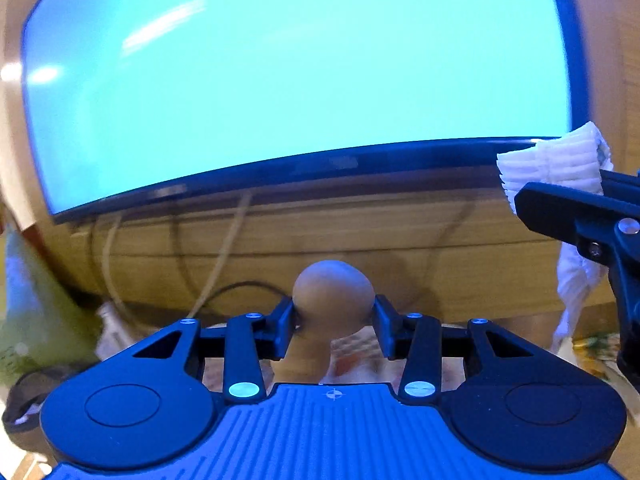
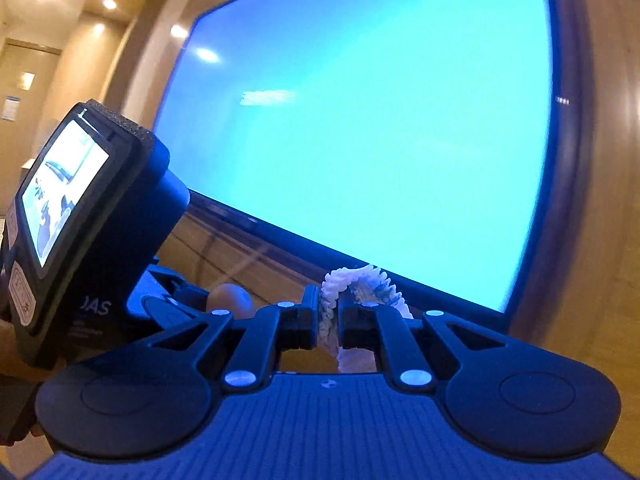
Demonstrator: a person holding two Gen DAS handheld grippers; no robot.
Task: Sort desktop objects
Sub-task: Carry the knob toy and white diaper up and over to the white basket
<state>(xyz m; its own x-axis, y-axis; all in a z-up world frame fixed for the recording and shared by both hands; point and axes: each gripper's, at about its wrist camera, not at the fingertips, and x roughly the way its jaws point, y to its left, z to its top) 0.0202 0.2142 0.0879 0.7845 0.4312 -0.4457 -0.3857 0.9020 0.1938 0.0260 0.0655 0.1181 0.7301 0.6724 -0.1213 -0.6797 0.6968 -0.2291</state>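
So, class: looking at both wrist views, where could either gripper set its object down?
Little bare surface shows. Clutter fills the left: green bag, cables. A patterned item sits right. Wood strip under the monitor is wall. Desk below the jaws is hidden.

Big lit screen (image 1: 296, 80) walling off the front, cables (image 1: 224, 248) trailing beneath it, green bag (image 1: 36, 320) crowding the left, open air between both raised grippers.
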